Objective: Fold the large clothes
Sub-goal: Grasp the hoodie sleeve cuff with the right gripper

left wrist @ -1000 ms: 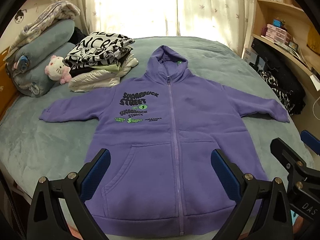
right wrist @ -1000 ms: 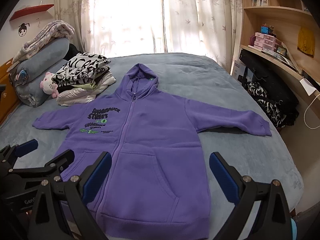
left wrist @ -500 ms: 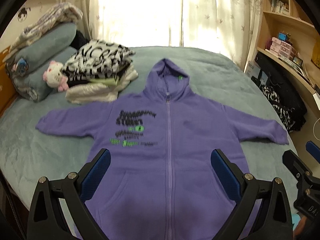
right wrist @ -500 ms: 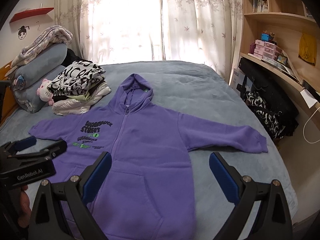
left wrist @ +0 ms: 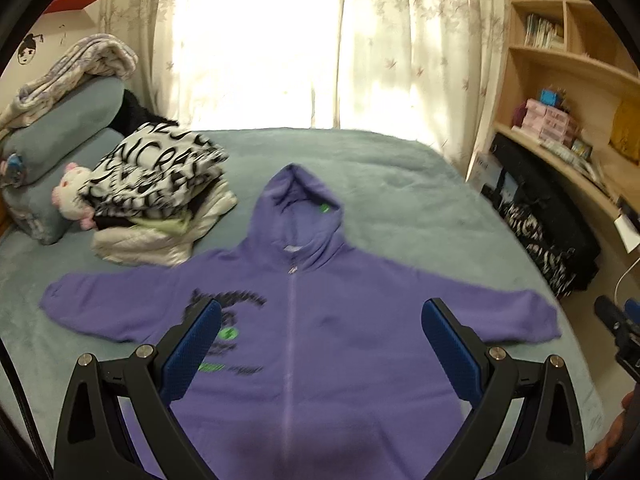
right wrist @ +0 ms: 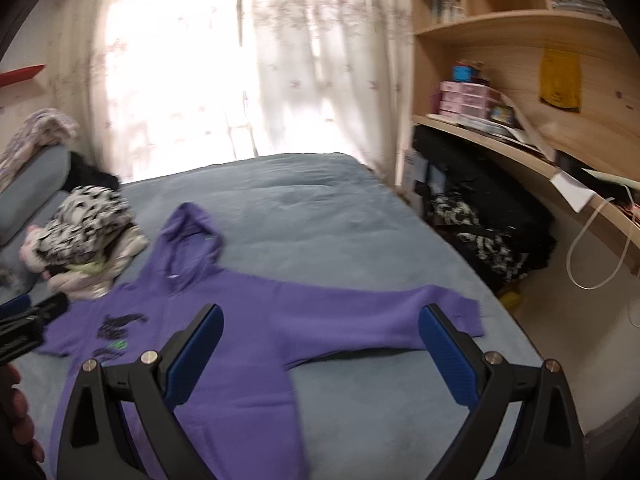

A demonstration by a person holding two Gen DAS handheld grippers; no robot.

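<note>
Hoodie: purple zip-front hoodie (left wrist: 340,360) lies flat and face up on the bed (left wrist: 400,200), filling the centre and lower half of the left wrist frame; hood toward the top of the frame, zip closed down the middle.
Sleeves: both spread outward, one to the left edge of the garment, the other to the right; in the right wrist frame the right-hand sleeve (right wrist: 380,312) stretches across the centre.
Print: dark lettering with green marks on the chest, left of the zip; blurred, probably text, not readable.
Left gripper: left gripper (left wrist: 320,320) in the lower centre of its frame, above the hoodie's chest; blue-padded fingers spread wide, nothing between them.
Right gripper: right gripper (right wrist: 320,324) in the lower centre of its frame, over the sleeve and body junction; fingers spread wide, nothing held.
Contact: neither tool is seen gripping the fabric.
Clothes stack: folded clothes pile (left wrist: 160,200), black-and-white patterned on top, in the left middle of the left wrist frame, just beside the hoodie's left shoulder.
Plush toy: white and pink toy (left wrist: 72,200) touching the left of the pile.
Pillows: grey pillows (left wrist: 60,128) in the upper left.
Shelving: wooden shelves (right wrist: 520,80) along the right side.
Curtains: pale curtains (left wrist: 260,40) at the top centre.
</note>
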